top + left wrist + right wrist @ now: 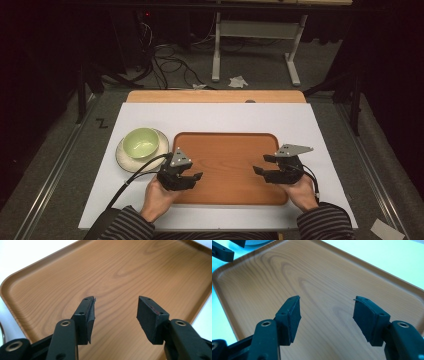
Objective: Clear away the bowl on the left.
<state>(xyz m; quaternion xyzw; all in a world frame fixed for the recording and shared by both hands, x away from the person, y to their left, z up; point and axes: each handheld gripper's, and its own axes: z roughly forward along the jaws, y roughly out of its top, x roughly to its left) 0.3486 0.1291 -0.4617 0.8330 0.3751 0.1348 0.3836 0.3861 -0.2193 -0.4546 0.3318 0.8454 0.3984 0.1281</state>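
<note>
A wooden tray (227, 150) lies in the middle of the white table top, bare inside. Left of it a green bowl (141, 142) sits on a white plate (125, 159). My left gripper (192, 178) hovers over the tray's near left corner, jaws open with nothing between them. My right gripper (261, 165) hovers over the tray's near right part, also open and empty. In the left gripper view the tray's wood grain (120, 272) spreads beyond my left gripper (115, 307). The right gripper view looks past my right gripper (327, 307) onto the tray (312, 277).
The white board (215, 117) covers a wooden table. A cable (131, 175) trails from the left gripper across the plate's near rim. Beyond the table are a white frame stand (252, 40), floor cables (170, 65) and crumpled paper (238, 81).
</note>
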